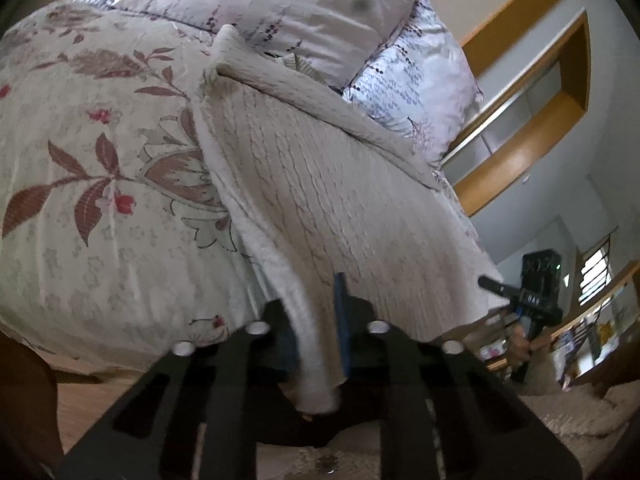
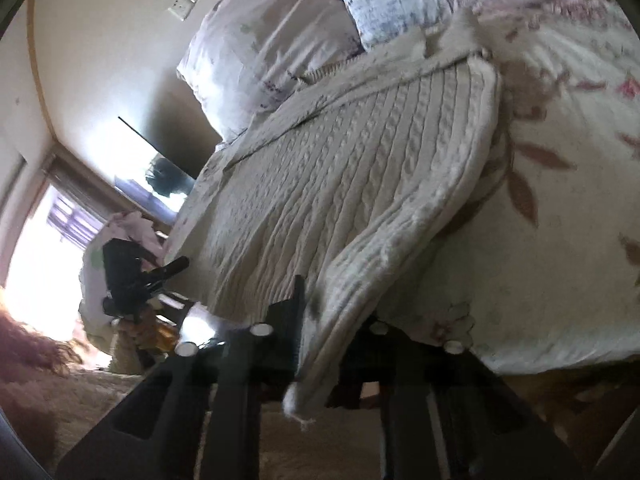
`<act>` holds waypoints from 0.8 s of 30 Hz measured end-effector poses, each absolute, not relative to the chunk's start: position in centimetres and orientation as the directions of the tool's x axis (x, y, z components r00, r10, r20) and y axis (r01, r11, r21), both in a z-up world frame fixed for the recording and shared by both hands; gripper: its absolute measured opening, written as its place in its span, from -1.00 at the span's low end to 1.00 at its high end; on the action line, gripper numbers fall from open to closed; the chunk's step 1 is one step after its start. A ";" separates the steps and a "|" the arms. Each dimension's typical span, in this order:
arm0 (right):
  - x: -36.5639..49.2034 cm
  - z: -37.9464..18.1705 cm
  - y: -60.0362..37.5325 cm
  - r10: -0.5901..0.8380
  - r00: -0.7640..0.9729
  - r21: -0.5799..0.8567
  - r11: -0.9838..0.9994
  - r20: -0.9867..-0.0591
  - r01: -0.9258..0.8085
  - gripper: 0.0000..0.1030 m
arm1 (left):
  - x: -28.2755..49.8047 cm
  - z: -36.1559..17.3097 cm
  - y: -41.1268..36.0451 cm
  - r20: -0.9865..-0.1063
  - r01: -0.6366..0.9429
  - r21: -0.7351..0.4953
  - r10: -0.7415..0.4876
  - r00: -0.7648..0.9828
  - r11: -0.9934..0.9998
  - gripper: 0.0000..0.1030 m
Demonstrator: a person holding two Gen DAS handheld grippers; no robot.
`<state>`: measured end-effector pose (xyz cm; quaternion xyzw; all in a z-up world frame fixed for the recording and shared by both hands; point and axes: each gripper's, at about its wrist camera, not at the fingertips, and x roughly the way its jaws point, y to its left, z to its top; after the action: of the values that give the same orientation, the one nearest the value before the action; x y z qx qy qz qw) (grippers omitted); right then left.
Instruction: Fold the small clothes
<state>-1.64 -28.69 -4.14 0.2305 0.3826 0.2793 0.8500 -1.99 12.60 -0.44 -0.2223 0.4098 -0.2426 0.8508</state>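
A cream cable-knit sweater [image 1: 312, 184] lies spread along the bed, its near end hanging over the bed's edge. My left gripper [image 1: 316, 320] is shut on a thick fold of that near end, and the cloth droops between its black fingers. In the right wrist view the same sweater [image 2: 340, 184] runs up toward the pillows. My right gripper [image 2: 320, 312] is shut on the other near corner, whose frayed tip hangs below the fingers. Each view shows the other gripper at the sweater's far corner: the right gripper [image 1: 486, 282] and the left gripper [image 2: 180, 264].
The bed carries a floral cover [image 1: 100, 160] [image 2: 560, 240] with two pale printed pillows [image 1: 280, 12] [image 2: 260, 40] at its head. A shaggy beige rug [image 1: 560, 412] covers the floor below. A wooden wall shelf [image 1: 540, 120] and a bright window [image 2: 40, 260] lie beyond.
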 end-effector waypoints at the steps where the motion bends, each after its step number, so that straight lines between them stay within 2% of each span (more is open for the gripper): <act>1: -1.7 -3.8 -28.9 0.633 0.575 0.588 0.752 -0.518 -0.299 -0.84 | -1.9 -0.2 12.6 -0.590 0.232 -0.566 -0.585 0.557 0.791 -0.86; 12: -1.6 1.9 -29.2 0.319 0.877 0.286 0.932 -0.359 -0.222 -0.86 | 0.4 4.7 14.2 -0.539 0.158 -0.412 -0.380 0.752 0.897 -0.88; 17: -1.2 3.8 -27.8 0.229 0.934 0.153 0.969 -0.275 -0.193 -0.86 | 2.2 7.3 14.0 -0.499 0.121 -0.314 -0.273 0.823 0.942 -0.88; 24: -0.1 5.1 -26.4 0.138 0.964 0.012 0.990 -0.227 -0.139 -0.86 | 5.0 9.3 12.5 -0.472 0.093 -0.191 -0.174 0.864 0.977 -0.88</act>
<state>-0.08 -26.38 5.08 -0.0019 0.1144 0.0697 0.9910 4.97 12.53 9.27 -0.0812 0.2514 -0.0694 0.9620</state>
